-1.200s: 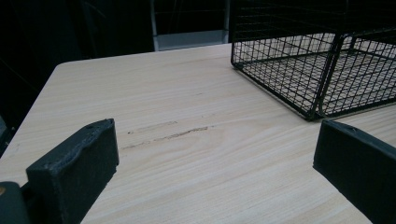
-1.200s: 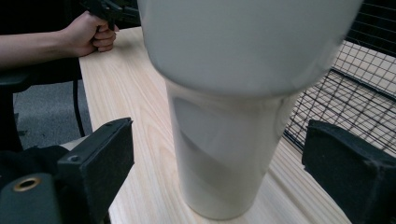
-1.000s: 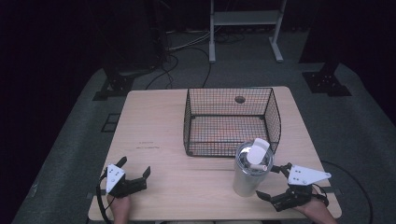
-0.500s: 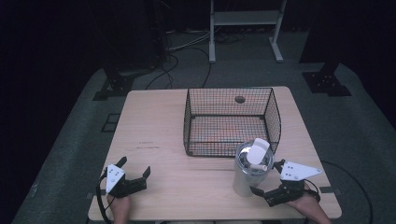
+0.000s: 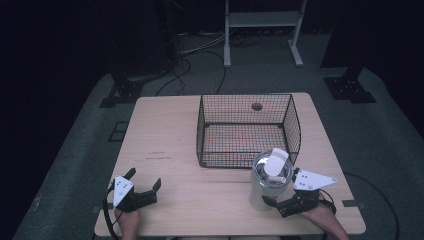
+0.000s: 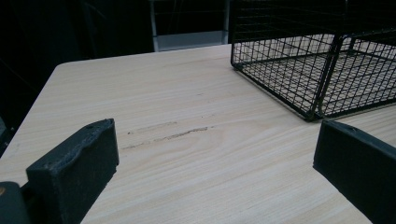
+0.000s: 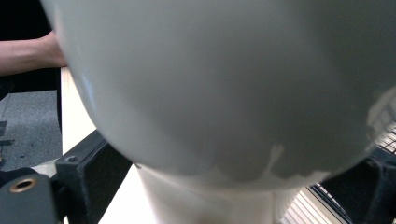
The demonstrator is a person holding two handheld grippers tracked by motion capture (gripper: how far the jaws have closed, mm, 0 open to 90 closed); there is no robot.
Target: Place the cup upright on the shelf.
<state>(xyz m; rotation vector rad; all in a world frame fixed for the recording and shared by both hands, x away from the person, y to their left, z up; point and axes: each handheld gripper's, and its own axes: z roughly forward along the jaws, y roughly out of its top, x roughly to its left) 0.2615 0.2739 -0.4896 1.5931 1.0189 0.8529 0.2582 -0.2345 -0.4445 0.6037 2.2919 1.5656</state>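
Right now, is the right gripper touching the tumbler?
Cannot tell. In the right gripper view the right gripper has a jaw on each side of the tumbler, but the picture is too close and blurred to show contact or a gap.

Your left tool has open worktop ahead; the wire basket blocks the right, with the cup just before it.
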